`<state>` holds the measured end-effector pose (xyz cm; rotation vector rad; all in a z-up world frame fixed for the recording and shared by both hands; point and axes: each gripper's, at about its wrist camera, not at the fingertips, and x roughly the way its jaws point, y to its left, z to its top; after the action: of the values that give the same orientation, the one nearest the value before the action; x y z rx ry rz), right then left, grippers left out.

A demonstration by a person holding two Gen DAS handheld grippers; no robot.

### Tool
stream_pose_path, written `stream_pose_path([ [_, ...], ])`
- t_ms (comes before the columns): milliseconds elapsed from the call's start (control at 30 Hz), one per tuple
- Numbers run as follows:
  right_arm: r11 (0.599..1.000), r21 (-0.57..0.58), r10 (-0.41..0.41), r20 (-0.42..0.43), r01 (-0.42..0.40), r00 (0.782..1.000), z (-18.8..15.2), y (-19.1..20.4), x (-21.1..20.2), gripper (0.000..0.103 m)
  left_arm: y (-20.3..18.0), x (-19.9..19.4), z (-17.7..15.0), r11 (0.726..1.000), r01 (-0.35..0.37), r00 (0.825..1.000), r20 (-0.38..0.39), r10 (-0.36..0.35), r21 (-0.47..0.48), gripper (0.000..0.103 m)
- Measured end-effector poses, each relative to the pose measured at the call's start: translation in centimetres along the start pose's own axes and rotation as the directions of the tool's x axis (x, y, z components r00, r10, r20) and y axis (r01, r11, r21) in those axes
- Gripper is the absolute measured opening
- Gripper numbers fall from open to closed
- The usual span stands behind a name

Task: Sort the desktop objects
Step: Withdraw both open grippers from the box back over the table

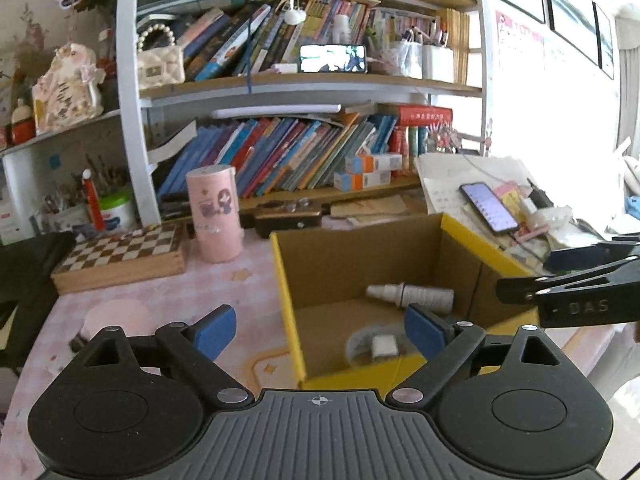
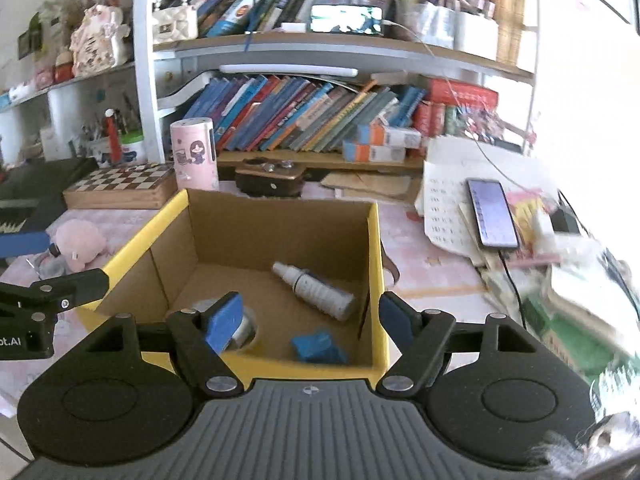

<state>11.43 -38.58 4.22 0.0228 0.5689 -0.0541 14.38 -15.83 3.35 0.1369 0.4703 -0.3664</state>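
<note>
An open cardboard box with a yellow rim stands on the pink desk. Inside lie a white spray bottle, a round clear container and a crumpled blue item. My left gripper is open and empty, straddling the box's left wall. My right gripper hangs open and empty above the box's near edge. A pink plush toy lies on the desk left of the box.
A chessboard box and a pink cylinder stand behind the box on the left. A lit phone rests on piled papers to the right. Bookshelves fill the back.
</note>
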Motion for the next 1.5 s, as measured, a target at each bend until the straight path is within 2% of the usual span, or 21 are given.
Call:
stream_pose_path([
  [433,0.992,0.080,-0.097,-0.063,0.102,0.993,-5.6,4.7,-3.1,0.073,3.1,-3.4,-4.2,0.999,0.031,0.998,-0.059,-0.032,-0.011,0.094],
  [733,0.974,0.166,-0.141,-0.077,0.152,0.987,-8.6,9.5,-5.8,0.074,6.2,-6.7,-7.2,1.000,0.017,0.995,-0.102,-0.020,-0.026,0.094],
  [1133,0.985,0.142,-0.078,-0.132,0.097,0.988,-11.6,15.4,-7.6,0.074,9.7,-10.3,-10.0,0.999,-0.016,0.992,-0.129,0.010,-0.046,0.094],
  [1500,0.993,0.109,-0.017,-0.146,0.033,0.989,-12.1,19.6,-7.7,0.074,12.1,-12.2,-11.3,0.998,-0.041,0.989,-0.145,0.035,-0.038,0.094],
])
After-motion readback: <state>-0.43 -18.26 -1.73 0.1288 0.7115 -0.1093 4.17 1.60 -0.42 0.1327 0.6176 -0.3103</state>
